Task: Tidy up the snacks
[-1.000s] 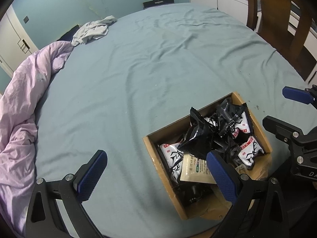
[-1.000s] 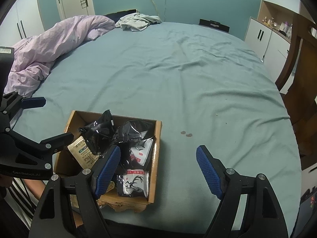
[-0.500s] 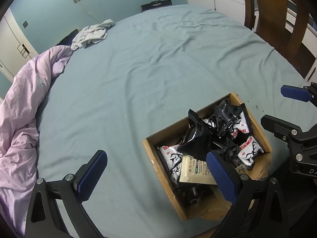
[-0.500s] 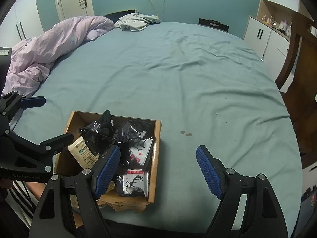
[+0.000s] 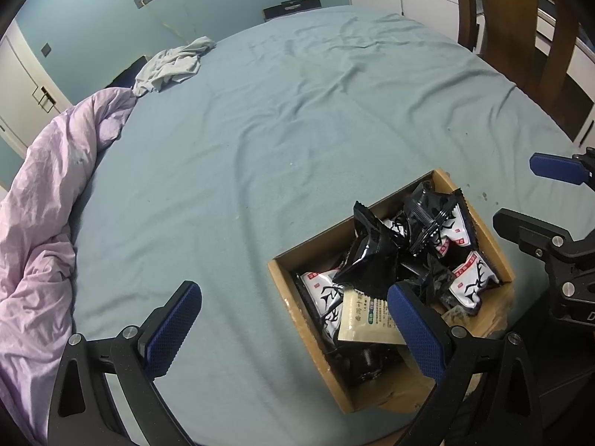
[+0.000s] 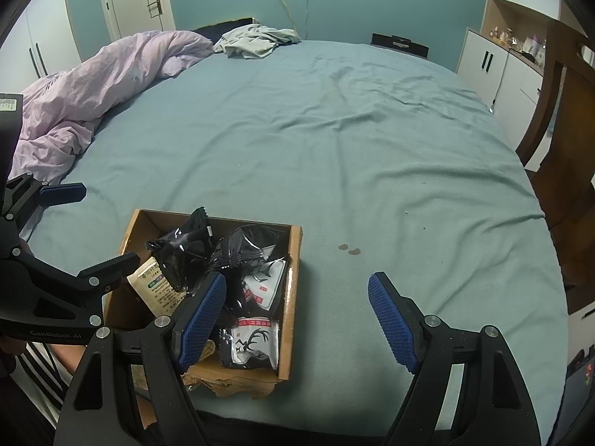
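Observation:
A cardboard box (image 5: 293,293) (image 6: 293,275) sits near the front edge of a teal bed sheet. It holds several snack packets: black foil ones (image 5: 372,256) (image 6: 178,252), black-and-white deer-print ones (image 5: 470,278) (image 6: 253,345) and a beige sachet (image 5: 366,319) (image 6: 158,288). My left gripper (image 5: 293,327) hovers open over the box's left wall, nothing between its blue pads. My right gripper (image 6: 297,316) stands open above the box's right wall, also empty. Each gripper shows at the edge of the other's view.
A pink duvet (image 5: 41,204) (image 6: 93,85) is bunched along the left of the bed, with a grey garment (image 5: 171,65) (image 6: 256,41) at the far end. A wooden chair (image 5: 520,18) (image 6: 557,119) and white cabinets (image 6: 494,63) stand on the right. A striped sleeve (image 6: 44,379) shows bottom left.

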